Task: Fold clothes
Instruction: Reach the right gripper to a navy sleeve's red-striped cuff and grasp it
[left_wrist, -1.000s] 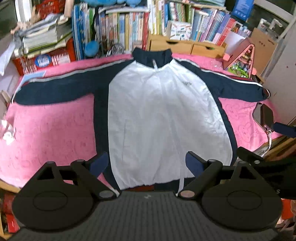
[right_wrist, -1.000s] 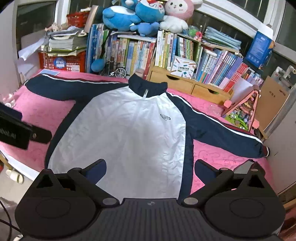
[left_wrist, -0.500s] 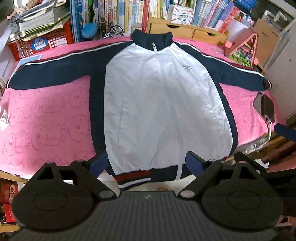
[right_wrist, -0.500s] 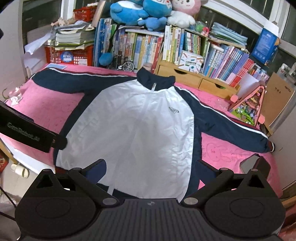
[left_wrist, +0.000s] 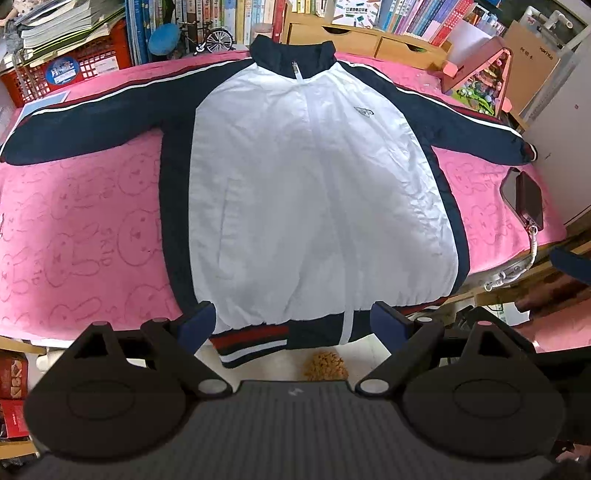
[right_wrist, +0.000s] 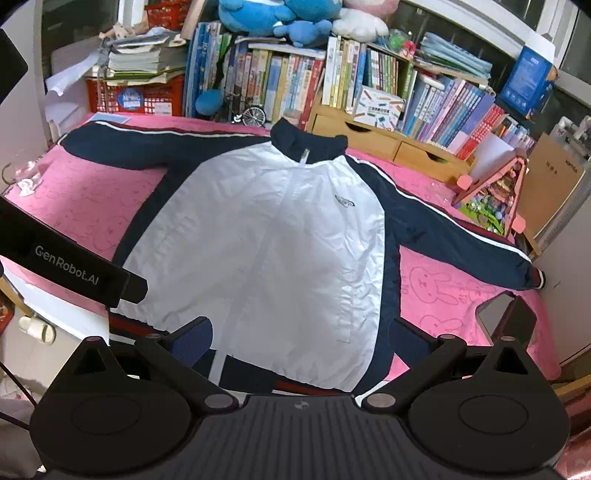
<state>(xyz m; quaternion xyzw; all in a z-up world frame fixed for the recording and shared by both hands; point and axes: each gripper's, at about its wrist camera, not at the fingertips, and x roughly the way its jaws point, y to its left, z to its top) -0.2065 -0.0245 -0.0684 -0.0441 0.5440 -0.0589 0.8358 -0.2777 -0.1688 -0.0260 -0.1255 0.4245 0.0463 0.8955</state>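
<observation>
We find the navy-and-white track jacket (left_wrist: 317, 192) spread flat and zipped on the pink blanket (left_wrist: 85, 229), sleeves at nine and three o'clock, no fold made, while our left gripper (left_wrist: 291, 321) and right gripper (right_wrist: 299, 339) hover with jaws wide and empty.

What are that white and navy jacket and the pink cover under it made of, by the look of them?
The white and navy zip-up jacket looks like thin synthetic shell cloth, perhaps nylon or polyester: its white front has fine crisp creases and a faint sheen. Its striped hem band appears to be ribbed knit. The pink rabbit-print cover looks like soft, matt plush or towelling, since the pattern seems pressed into a fuzzy pile.
</observation>
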